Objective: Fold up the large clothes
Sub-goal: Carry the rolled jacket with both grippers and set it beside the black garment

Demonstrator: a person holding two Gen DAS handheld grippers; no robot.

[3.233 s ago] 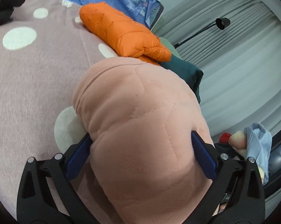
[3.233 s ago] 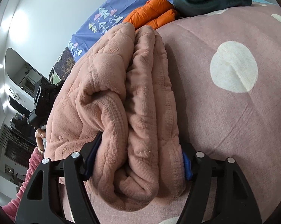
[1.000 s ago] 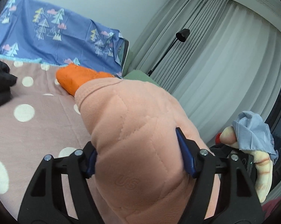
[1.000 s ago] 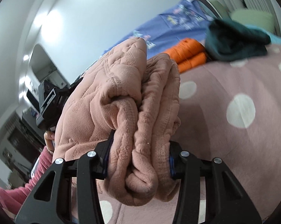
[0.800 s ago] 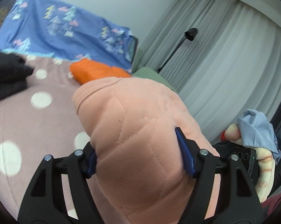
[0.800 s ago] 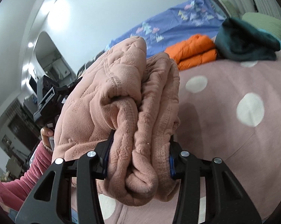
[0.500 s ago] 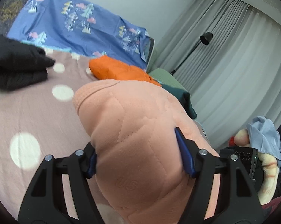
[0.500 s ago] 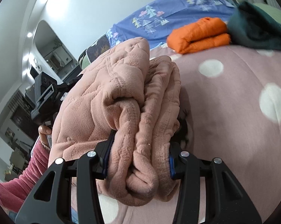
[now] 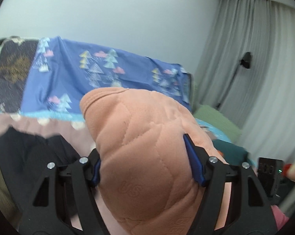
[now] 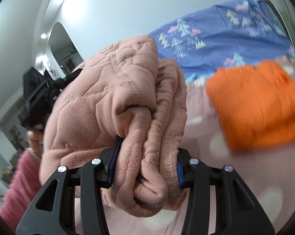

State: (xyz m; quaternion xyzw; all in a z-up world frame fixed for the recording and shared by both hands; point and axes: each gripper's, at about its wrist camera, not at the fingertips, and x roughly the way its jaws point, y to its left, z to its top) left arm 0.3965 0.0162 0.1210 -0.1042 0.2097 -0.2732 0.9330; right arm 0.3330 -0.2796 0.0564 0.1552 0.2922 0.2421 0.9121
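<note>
A folded peach quilted fleece garment (image 9: 143,146) is held in the air between both grippers. My left gripper (image 9: 145,164) is shut on one end of the bundle, its blue pads pressed into the fabric. My right gripper (image 10: 144,168) is shut on the other end (image 10: 128,101), where the folded layers bunch between the pads. The other gripper shows at the far side in each view, at the left in the right wrist view (image 10: 38,92). The bundle hangs above the pink dotted bedspread (image 10: 245,176).
A folded orange jacket (image 10: 259,101) lies on the bed at right. A black garment (image 9: 30,156) lies at the left in the left wrist view. A dark green garment (image 9: 229,150), a blue patterned sheet (image 9: 100,74) over the headboard, curtains (image 9: 264,68) and a floor lamp (image 9: 245,60) stand behind.
Both grippers have swung the held bundle to the left along the bed and tilted upward. The orange jacket now sits at the right and the black garment is close below. The grips are unchanged.
</note>
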